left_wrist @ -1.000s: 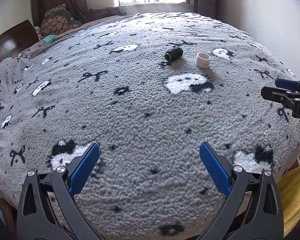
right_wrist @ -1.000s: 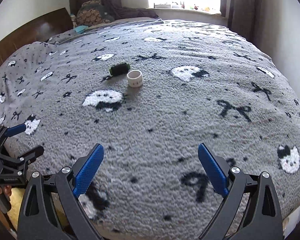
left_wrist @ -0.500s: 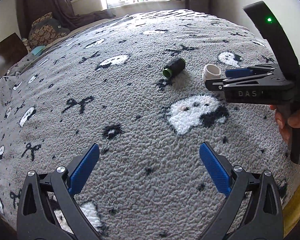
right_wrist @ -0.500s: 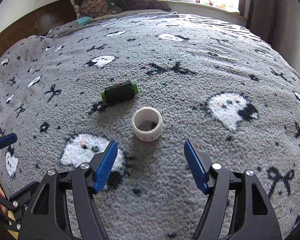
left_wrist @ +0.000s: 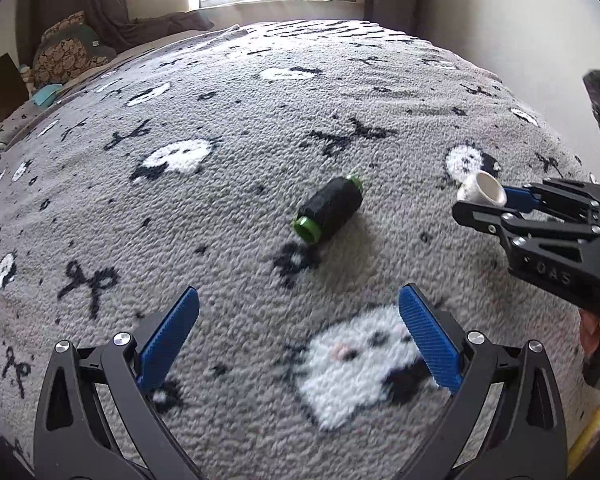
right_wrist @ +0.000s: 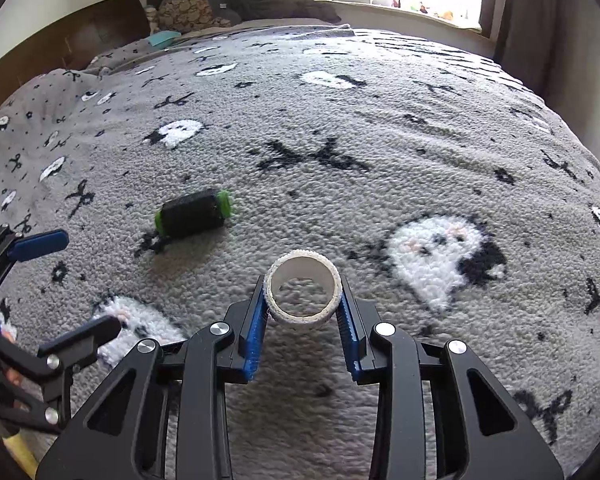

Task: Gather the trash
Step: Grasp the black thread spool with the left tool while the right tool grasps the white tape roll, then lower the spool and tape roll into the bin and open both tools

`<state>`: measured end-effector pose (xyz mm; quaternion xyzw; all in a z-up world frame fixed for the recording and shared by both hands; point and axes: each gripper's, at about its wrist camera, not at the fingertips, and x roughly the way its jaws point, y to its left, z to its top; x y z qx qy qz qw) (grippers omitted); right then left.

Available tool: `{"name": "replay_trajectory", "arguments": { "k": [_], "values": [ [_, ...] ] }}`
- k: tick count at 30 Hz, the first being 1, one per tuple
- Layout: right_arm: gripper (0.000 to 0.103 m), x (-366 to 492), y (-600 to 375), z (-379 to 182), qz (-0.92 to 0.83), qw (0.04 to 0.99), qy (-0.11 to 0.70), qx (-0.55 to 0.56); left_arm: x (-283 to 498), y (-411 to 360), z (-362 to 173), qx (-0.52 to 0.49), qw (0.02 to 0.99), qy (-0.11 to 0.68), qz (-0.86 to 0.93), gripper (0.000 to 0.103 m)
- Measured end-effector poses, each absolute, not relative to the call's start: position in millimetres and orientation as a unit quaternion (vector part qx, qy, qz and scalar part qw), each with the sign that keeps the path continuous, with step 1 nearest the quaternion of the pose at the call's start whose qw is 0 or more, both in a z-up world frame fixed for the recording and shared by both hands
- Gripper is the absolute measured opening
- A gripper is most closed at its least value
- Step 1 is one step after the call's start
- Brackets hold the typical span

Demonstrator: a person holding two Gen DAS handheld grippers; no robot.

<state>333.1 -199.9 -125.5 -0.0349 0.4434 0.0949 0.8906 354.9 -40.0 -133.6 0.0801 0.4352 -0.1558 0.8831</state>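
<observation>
A white tape ring (right_wrist: 303, 295), hollow and empty, is pinched on both sides between blue pads, its opening facing the right wrist camera; it is lifted off the grey blanket (right_wrist: 380, 128). A black spool with green ends (left_wrist: 329, 209) lies on its side on that blanket, apart from the ring.

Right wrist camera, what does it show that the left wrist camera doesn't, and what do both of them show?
Only the right wrist view shows the right hand-held gripper from behind, its blue fingers shut on the white ring, and you see through the ring's hole. Only the left wrist view shows the left hand-held gripper from behind, open and empty, aimed toward the black spool. Both show the spool lying on the grey blanket, the ring, and the window at the far end.
</observation>
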Motion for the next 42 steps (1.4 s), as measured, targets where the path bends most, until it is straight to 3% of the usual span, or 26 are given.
{"name": "replay_trajectory", "arguments": {
  "k": [4, 7, 8, 11, 14, 23, 42],
  "values": [
    [0.034, 334.6, -223.6, -119.9, 0.088, 0.893, 0.441, -0.025, 381.1, -57.3, -138.5, 0.079, 0.881, 0.437, -0.165, 0.093],
    [0.034, 336.5, -239.4, -117.2, 0.085, 0.896, 0.436, -0.02, 395.5, -70.0, -144.3, 0.09, 0.879, 0.437, -0.167, 0.083],
    [0.034, 337.5, -243.7, -116.6, 0.083, 0.896, 0.435, -0.018, 400.2, -73.3, -146.9, 0.091, 0.877, 0.44, -0.169, 0.078],
    [0.034, 337.6, -252.1, -115.1, 0.081, 0.898, 0.432, -0.016, 409.9, -78.4, -153.7, 0.091, 0.873, 0.448, -0.168, 0.05],
    [0.034, 335.7, -258.5, -113.1, 0.078, 0.9, 0.429, -0.017, 410.4, -79.5, -153.9, 0.091, 0.873, 0.448, -0.173, 0.042],
    [0.033, 310.0, -257.3, -101.6, 0.065, 0.904, 0.422, -0.033, 363.7, -71.7, -130.9, 0.095, 0.878, 0.439, -0.166, 0.041],
    [0.033, 138.8, -250.8, -50.0, 0.066, 0.921, 0.382, -0.04, 152.4, -47.0, -40.9, 0.092, 0.914, 0.356, -0.169, 0.041]
  ]
}}
